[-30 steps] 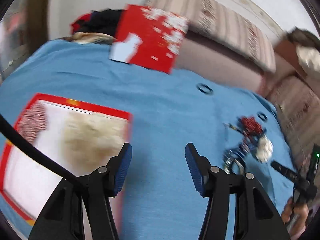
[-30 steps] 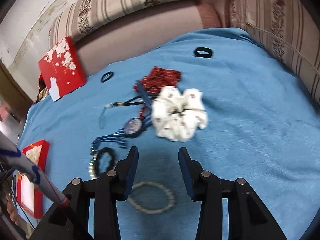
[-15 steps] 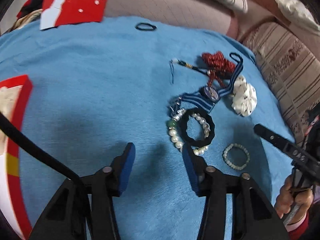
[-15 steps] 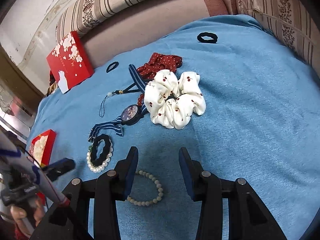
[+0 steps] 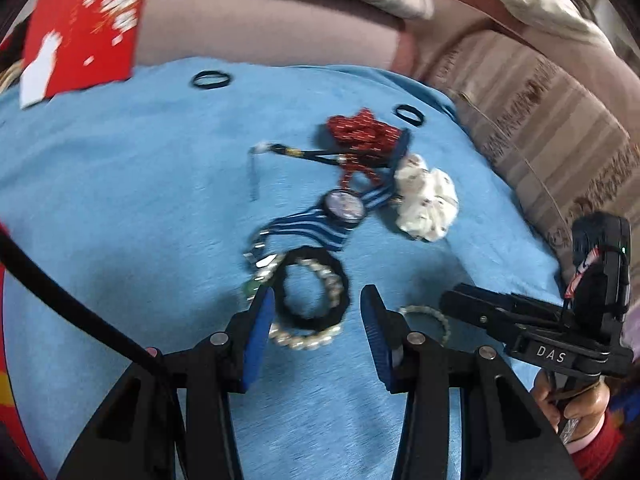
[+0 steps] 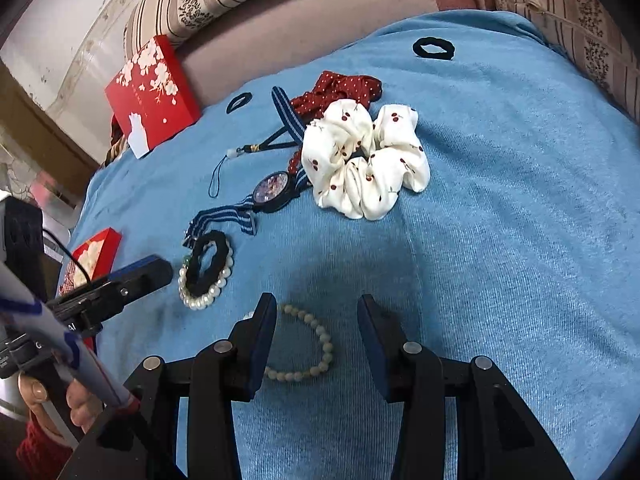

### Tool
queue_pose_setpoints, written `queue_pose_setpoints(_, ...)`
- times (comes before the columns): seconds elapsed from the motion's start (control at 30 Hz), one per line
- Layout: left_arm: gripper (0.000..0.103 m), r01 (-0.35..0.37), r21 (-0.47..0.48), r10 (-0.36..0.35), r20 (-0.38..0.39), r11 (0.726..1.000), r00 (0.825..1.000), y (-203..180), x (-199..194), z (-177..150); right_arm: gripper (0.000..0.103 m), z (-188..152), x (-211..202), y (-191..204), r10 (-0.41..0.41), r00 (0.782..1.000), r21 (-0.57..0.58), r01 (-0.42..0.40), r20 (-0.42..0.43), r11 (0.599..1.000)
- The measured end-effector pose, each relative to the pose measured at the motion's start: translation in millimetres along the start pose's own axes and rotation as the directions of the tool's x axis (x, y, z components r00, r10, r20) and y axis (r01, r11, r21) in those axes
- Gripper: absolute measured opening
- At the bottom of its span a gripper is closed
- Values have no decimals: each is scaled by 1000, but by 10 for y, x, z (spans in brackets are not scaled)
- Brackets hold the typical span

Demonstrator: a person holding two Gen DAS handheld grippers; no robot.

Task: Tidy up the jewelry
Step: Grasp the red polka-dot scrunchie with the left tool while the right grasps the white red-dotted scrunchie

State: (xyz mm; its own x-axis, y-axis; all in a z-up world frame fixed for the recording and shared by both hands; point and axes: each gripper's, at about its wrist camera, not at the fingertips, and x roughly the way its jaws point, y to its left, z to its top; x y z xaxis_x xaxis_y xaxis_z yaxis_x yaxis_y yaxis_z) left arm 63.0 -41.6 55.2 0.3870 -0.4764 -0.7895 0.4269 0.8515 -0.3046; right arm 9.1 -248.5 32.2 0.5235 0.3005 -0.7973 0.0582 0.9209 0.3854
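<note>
Blue cloth (image 6: 500,240) covers the whole work surface, and everything you have to sort lies on it in a loose cluster. At the far edge a red lid with white blossoms (image 6: 152,92) leans against the cushions; the open red box (image 6: 94,256) sits at the left edge of the cloth, well apart from the pile. Next in size come the white cherry-print scrunchie (image 6: 364,160), the red dotted one (image 6: 340,88) behind it, and the watch on its striped strap (image 6: 272,192).

You are at the reaching step: nothing is lifted yet. Your left gripper (image 5: 316,312) hangs over the black hair tie (image 5: 312,292) that lies on top of the pearl bracelet (image 5: 304,340). Its jaws stand apart, one on each side of that pair, pressing on nothing. Your right gripper (image 6: 316,328) frames the pale bead bracelet (image 6: 308,348), its jaws also parted and empty, with the left finger hiding part of the loop.

For the next move, lower each tool until one finger sits inside the loop and the other outside, then close. On the left, I judge the stacked tie and pearls may come up together, so choose which one you pinch.
</note>
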Motion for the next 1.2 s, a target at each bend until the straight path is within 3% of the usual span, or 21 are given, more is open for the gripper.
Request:
queue_pose_setpoints(0.37, 44, 84, -15, -85, -5, 996, 996, -386, 360, 637, 45, 349, -102, -354, -99, 988, 71, 91, 122, 993)
queue_pose_setpoints(0.43, 44, 68, -3, -68, 5, 998, 998, -484, 457, 829, 45, 409, -137, -471, -87, 986, 118, 70, 142, 991)
queue_pose_setpoints(0.53, 44, 43, -26, -42, 10, 999, 999, -520, 628, 1219, 46, 480, -114, -573, 8, 987, 171, -37, 163, 985)
queue_pose_setpoints(0.7, 51, 50, -97, -56, -64, 994, 996, -421, 1106, 1716, 46, 563, 86, -517, 23, 990, 154, -45, 140, 987)
queue_pose_setpoints(0.97, 52, 41, -40, -48, -173, 998, 984, -459, 1622, 1808, 46, 618, 256, -503, 2, 992, 151, -21, 125, 988)
queue_pose_setpoints(1.03, 51, 48, -28, -52, -178, 998, 983, -493, 1643, 1800, 41, 615, 257, -512, -1, 992, 159, -19, 127, 987)
queue_pose_setpoints(1.07, 48, 52, -21, -55, -185, 998, 981, -508, 1660, 1806, 34, 619, 258, -517, -3, 992, 161, -17, 127, 987)
queue_pose_setpoints(1.13, 19, 54, -3, -53, -200, 999, 978, -547, 1679, 1795, 25, 613, 256, -527, -3, 992, 171, -19, 127, 985)
queue_pose_setpoints(1.2, 14, 55, 15, -50, -208, 998, 977, -590, 1668, 1770, 14, 612, 256, -535, 0, 992, 176, -23, 128, 984)
